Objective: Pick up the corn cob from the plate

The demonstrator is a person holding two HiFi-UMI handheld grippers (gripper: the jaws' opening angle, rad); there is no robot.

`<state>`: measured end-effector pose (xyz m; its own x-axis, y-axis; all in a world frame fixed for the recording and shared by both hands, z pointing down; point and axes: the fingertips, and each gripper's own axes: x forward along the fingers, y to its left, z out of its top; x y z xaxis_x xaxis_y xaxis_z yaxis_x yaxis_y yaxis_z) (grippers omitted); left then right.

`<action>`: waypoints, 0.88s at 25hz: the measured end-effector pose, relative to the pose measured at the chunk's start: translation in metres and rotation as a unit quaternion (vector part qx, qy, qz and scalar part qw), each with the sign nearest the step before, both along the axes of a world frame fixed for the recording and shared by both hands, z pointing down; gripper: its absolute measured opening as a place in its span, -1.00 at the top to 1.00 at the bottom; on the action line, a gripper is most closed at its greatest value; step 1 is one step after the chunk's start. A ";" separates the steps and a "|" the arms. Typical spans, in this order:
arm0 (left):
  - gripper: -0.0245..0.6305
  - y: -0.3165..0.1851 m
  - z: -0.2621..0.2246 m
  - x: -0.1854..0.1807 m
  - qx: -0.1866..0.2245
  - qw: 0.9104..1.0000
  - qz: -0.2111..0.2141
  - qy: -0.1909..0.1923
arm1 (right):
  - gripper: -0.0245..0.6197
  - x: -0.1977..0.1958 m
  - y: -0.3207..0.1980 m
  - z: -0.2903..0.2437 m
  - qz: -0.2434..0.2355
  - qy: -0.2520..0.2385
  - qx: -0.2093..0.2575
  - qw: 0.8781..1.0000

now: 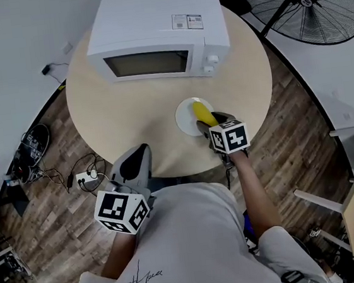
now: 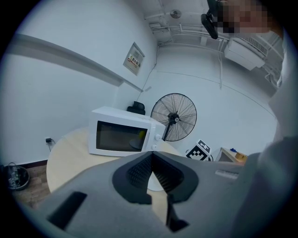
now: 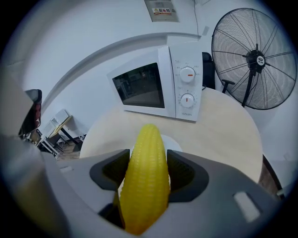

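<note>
Because right gripper (image 1: pixel 209 124) reaches in from near edge of table (image 1: pixel 128 105), corn cob (image 3: pixel 146 179) lies lengthwise between jaws, tip toward microwave (image 1: pixel 155 35). Jaws press both its sides; grip looks firm. Cob is over white plate (image 1: pixel 184 114); lifted clear or touching, cannot tell. Plate holds nothing else. Left gripper (image 1: pixel 135 166) hangs at table edge, jaws closed together, empty, probably to keep out of way.
</note>
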<state>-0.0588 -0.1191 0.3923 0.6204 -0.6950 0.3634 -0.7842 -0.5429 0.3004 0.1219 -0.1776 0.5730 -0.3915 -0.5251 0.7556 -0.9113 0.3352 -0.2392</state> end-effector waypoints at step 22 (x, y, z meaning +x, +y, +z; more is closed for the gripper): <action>0.95 0.004 -0.003 -0.001 0.002 1.000 -0.010 0.010 | 0.10 -0.003 0.011 -0.059 0.016 -0.065 0.057 0.996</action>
